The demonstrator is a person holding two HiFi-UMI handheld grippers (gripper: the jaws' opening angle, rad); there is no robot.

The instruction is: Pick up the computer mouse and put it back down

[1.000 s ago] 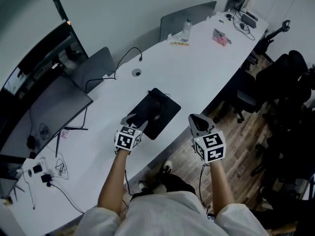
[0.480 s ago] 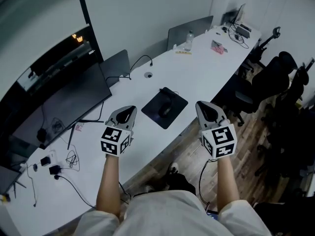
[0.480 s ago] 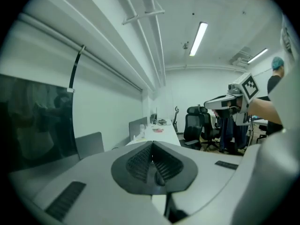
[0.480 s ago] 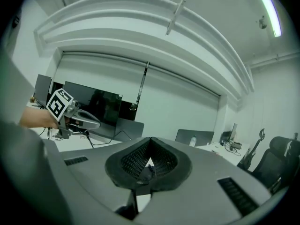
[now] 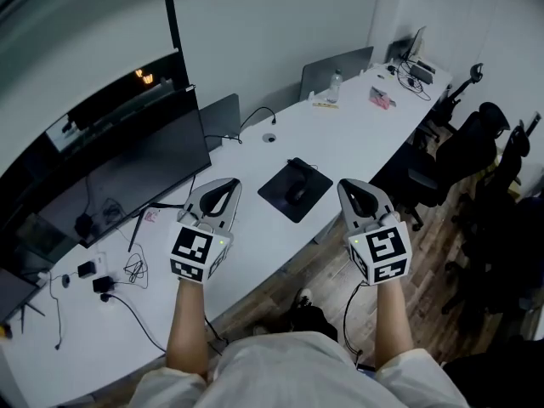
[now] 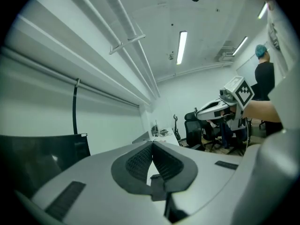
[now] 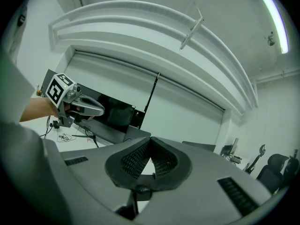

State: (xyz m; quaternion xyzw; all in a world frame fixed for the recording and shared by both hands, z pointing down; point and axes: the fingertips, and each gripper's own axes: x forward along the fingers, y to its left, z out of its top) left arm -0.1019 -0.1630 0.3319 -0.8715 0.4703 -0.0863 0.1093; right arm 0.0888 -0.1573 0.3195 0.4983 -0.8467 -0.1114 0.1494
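Computer mouse (image 5: pixel 297 194), mouse pad (image 5: pixel 316 185) matt black; table (image 5: pixel 357 134) smooth white; floor (image 5: pixel 327 266) wood planks; monitor (image 5: pixel 136 177) glossy.

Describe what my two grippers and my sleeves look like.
Both the left gripper and right gripper are light grey tapered shells with dark ribbed pads. Each carries a white cube printed with black square markers. A black cable hangs under the right one. The person wears a pale short-sleeved top.

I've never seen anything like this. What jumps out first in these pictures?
The left tool and right tool, grey, each with a marker cube, are held up shut and empty near the edge of the long white table. Between them a computer mouse lies on a black pad, and a big dark monitor stands at left.
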